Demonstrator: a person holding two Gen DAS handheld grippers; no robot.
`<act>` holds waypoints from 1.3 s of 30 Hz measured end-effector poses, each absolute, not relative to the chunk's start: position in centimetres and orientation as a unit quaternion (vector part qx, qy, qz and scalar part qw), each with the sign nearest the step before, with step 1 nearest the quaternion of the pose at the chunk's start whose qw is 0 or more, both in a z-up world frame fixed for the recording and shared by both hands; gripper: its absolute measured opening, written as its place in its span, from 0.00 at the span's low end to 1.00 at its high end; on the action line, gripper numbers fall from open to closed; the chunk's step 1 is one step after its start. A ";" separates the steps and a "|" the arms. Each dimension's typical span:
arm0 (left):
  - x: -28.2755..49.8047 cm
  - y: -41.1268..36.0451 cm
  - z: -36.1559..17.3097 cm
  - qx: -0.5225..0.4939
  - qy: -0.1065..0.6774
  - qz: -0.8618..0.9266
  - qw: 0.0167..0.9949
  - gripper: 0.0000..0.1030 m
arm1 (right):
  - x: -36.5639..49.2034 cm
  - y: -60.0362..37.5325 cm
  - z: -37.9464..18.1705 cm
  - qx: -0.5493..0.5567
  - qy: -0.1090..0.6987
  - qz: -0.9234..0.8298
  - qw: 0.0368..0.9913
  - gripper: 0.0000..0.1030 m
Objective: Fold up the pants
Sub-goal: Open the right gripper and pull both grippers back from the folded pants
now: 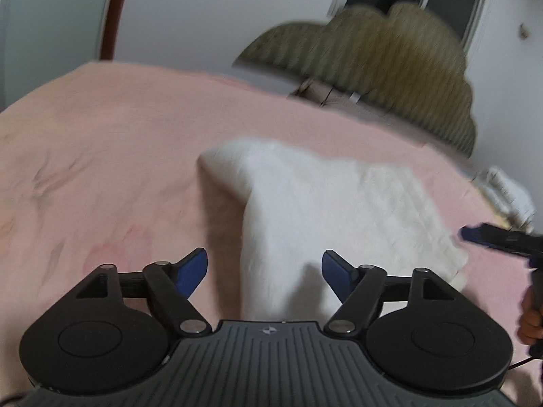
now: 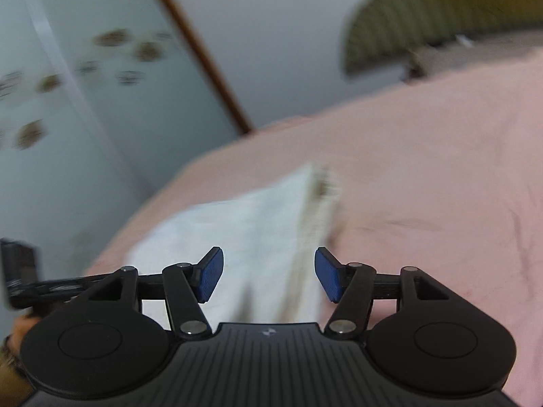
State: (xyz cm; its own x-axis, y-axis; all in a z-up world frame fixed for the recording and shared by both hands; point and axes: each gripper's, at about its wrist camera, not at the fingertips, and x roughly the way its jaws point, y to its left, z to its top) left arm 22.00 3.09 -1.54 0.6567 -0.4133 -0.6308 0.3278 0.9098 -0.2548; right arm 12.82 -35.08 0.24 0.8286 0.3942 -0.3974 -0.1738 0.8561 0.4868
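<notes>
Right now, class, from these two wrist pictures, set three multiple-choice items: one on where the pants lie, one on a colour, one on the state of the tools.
1. Where do the white pants lie?
A. on the pink bedspread
B. on the floor
C. over a chair

2. What colour are the pads of the tools?
A. red
B. blue
C. yellow

3. How do the left tool and the right tool stand?
A. both shut on the cloth
B. one shut, one open
C. both open, holding nothing

Key: 1 A, pink cloth surrounds the pants; 2 B, blue faces show in both views; 3 C, a wide gap shows between each pair of pads.
</notes>
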 end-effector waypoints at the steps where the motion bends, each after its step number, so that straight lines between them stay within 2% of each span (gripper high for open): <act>1: 22.1 3.1 -2.0 -0.055 0.370 -0.193 0.907 0.80 | 12.7 -33.7 0.4 0.206 0.257 0.168 0.929 0.68; 2: 22.1 3.3 -2.2 -0.063 0.377 -0.184 0.906 0.80 | 12.9 -32.7 0.2 0.186 0.270 0.169 0.929 0.73; 3: 22.2 3.8 -2.0 -0.084 0.383 -0.174 0.903 0.79 | 13.2 -31.7 -0.2 0.161 0.292 0.148 0.931 0.73; 4: 21.7 4.1 -1.4 -0.099 0.384 -0.170 0.902 0.73 | 13.6 -31.0 -0.7 0.140 0.315 0.112 0.932 0.73; 7: 18.8 3.8 0.6 -0.088 0.358 -0.179 0.912 0.76 | 12.4 -30.0 -0.7 0.133 0.332 0.035 0.933 0.74; 9: 16.9 3.2 1.1 -0.085 0.361 -0.194 0.908 0.80 | 10.7 -29.6 -0.2 0.164 0.315 0.047 0.934 0.76; 10: 15.9 2.9 1.2 -0.088 0.368 -0.205 0.903 0.82 | 9.9 -29.2 0.2 0.173 0.309 0.056 0.934 0.80; 13: 13.3 1.6 0.7 -0.083 0.377 -0.220 0.896 0.82 | 7.7 -27.4 0.7 0.178 0.305 0.068 0.933 0.83; 18: 9.2 0.4 -0.4 -0.074 0.353 -0.185 0.914 0.85 | 4.2 -24.0 1.5 0.127 0.305 0.049 0.943 0.83; 22: 7.8 0.1 -1.3 -0.071 0.343 -0.147 0.925 0.86 | 2.4 -22.2 1.5 0.109 0.303 0.040 0.946 0.91; 33: 6.8 -0.9 -2.5 -0.037 0.338 -0.128 0.932 0.92 | 0.5 -19.0 -0.2 0.040 0.309 0.005 0.950 0.92; 39: 6.6 -1.7 -3.0 0.007 0.328 -0.111 0.938 0.95 | 0.3 -19.0 -0.5 0.062 0.309 0.006 0.949 0.92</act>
State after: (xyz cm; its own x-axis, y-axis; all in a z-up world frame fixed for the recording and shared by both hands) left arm 6.59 -1.71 -3.00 0.7600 -0.2039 -0.6171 0.2132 0.9752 -0.0597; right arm 0.28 -19.02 -0.45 0.8084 0.0488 -0.5866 0.0276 0.9923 0.1206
